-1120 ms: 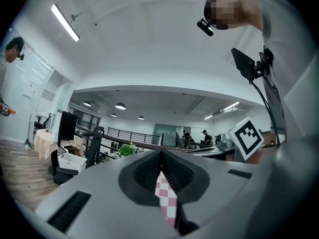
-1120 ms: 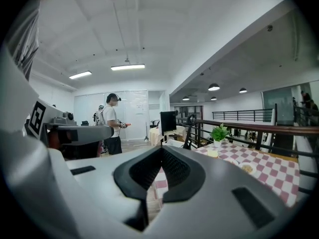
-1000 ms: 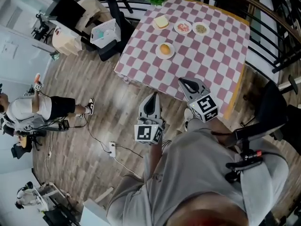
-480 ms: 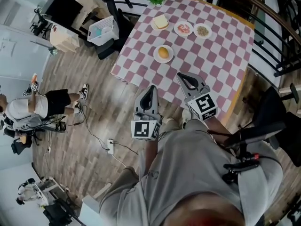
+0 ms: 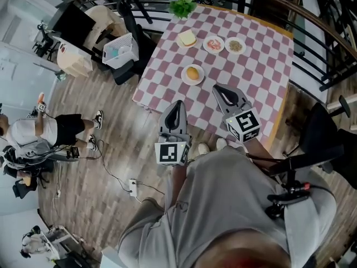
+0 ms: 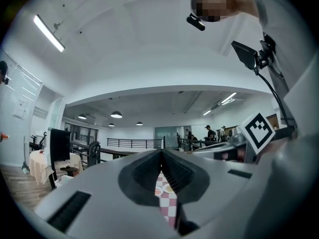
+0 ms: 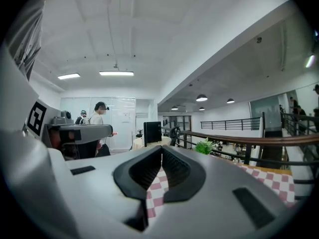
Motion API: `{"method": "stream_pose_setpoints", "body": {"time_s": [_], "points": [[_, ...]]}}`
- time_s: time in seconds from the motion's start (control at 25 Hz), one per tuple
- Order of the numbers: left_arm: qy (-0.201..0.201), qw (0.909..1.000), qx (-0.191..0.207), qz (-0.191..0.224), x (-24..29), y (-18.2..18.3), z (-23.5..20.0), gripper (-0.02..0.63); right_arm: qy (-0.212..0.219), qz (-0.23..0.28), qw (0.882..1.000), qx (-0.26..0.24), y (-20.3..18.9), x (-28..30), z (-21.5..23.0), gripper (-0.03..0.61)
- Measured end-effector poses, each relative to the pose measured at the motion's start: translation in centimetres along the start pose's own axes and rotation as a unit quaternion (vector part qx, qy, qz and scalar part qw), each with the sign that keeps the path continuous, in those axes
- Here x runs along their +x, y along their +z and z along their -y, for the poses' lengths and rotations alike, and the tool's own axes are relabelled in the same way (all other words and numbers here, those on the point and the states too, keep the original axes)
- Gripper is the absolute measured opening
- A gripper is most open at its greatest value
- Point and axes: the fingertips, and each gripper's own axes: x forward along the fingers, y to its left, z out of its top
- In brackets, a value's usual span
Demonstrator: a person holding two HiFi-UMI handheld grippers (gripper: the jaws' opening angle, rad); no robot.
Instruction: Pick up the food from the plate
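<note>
Tongs L (image 5: 178, 105) & tongs R (image 5: 217, 89) closed, empty, ridged pads (image 6: 177, 173); round bun (image 5: 193, 72) (prob.) on white plate (image 5: 184, 77).

Grey clothes (image 5: 223, 205), grey left claw (image 5: 178, 103), right claw (image 5: 217, 87)

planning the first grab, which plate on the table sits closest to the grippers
The plate holding the round golden bun; it sits alone, nearer than the row of three behind it.
</note>
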Motion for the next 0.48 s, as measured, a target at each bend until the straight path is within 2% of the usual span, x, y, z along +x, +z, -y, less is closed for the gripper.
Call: {"method": "stream_pose_setpoints", "body": {"time_s": [0.44,0.48], "points": [[0.001,0.9999,-0.010,-0.009,-1.1,-1.5,-1.6,0.007,0.015,-0.018,1.000,-0.010,-0.3,2.4,-1.9,0.015],[0.002,0.9999,-0.011,-0.008,-1.2,-1.5,-1.8,0.008,0.017,-0.034,0.999,-0.014,-1.0,2.8,-1.9,0.089]]}}
